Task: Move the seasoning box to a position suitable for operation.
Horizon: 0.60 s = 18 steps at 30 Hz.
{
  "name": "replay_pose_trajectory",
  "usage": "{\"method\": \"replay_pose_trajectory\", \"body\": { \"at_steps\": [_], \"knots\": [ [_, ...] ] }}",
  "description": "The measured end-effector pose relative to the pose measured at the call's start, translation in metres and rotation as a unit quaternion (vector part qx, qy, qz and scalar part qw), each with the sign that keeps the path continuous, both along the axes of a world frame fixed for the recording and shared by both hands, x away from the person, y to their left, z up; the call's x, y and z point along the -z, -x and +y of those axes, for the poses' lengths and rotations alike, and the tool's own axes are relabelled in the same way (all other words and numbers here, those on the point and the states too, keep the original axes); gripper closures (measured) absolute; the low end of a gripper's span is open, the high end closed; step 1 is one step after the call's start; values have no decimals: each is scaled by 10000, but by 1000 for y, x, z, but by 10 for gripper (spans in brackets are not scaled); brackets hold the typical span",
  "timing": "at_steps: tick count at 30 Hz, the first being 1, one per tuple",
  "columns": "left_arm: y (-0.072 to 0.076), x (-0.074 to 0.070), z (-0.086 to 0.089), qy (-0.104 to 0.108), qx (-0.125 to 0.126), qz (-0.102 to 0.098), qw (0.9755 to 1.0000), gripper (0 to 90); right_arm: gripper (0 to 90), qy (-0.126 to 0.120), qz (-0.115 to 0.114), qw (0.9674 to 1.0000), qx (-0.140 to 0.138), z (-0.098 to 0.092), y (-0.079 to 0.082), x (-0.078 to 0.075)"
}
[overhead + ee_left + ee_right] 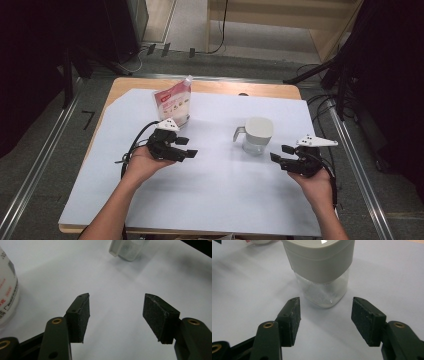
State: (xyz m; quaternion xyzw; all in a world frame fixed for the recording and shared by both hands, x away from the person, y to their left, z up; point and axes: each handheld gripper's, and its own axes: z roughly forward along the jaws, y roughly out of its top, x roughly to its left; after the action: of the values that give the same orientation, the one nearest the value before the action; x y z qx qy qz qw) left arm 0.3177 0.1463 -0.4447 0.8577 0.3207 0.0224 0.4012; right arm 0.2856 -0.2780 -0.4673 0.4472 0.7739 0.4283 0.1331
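The lidded jar (322, 272) is seen just beyond the right gripper (325, 320), its fingers spread, untouched. The left gripper (116, 315) is spread beside the pouch (174, 104); its print is unreadable.

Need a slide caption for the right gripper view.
Open right gripper faces a clear jar with grey lid, not yet touching.

Wooden table (280, 91) under a white sheet (210, 190), grey floor (45, 150) around, dark curtains (30, 60) at both sides.

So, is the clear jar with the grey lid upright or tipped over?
Upright. The jar stands on its base on the white sheet, and its grey lid sits on top.
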Motion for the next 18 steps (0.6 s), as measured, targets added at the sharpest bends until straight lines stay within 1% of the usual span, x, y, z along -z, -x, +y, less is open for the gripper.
{"method": "replay_pose_trajectory", "body": {
  "at_steps": [2, 3, 4, 5, 6, 9, 10, 11, 13, 17, 18],
  "knots": [
    [-2, -1, 2, 253, 45, 239, 9994, 383, 405, -90, 5, 10000, 38, -1, 0, 0],
    [-2, -1, 2, 401, 26, 308, 9987, 381, 416, -135, 41, 9999, 24, -1, -1, -1],
    [-2, -2, 3, 546, 2, 317, 9980, 381, 417, -166, 57, 9998, 11, -1, -1, -1],
    [-2, -4, 3, 585, 35, 278, 9979, 380, 416, -180, 74, 9998, 25, 0, 0, -1],
    [-1, -4, 3, 583, 28, 223, 9980, 379, 417, -162, 81, 9998, 15, 0, 0, -1],
    [-1, -3, 2, 378, 11, 218, 9990, 373, 414, -78, 64, 9999, -23, 2, 0, 0],
    [-1, -3, 1, 230, 13, 212, 9995, 373, 413, -69, 52, 10000, -37, 2, 0, 0],
    [-1, -2, 0, 228, 17, 196, 9995, 372, 410, -57, 70, 10000, -26, 2, 0, 0],
    [-1, -1, -2, 115, 49, 149, 9998, 372, 409, -38, 44, 10000, -37, 3, 0, 0],
    [-1, 0, -2, 84, 39, 153, 9998, 372, 400, -27, 17, 10000, -24, 3, 1, 1],
    [-1, 0, -2, 89, 48, 146, 9998, 372, 399, -19, 43, 10000, -15, 2, 1, 0]
  ]
}}
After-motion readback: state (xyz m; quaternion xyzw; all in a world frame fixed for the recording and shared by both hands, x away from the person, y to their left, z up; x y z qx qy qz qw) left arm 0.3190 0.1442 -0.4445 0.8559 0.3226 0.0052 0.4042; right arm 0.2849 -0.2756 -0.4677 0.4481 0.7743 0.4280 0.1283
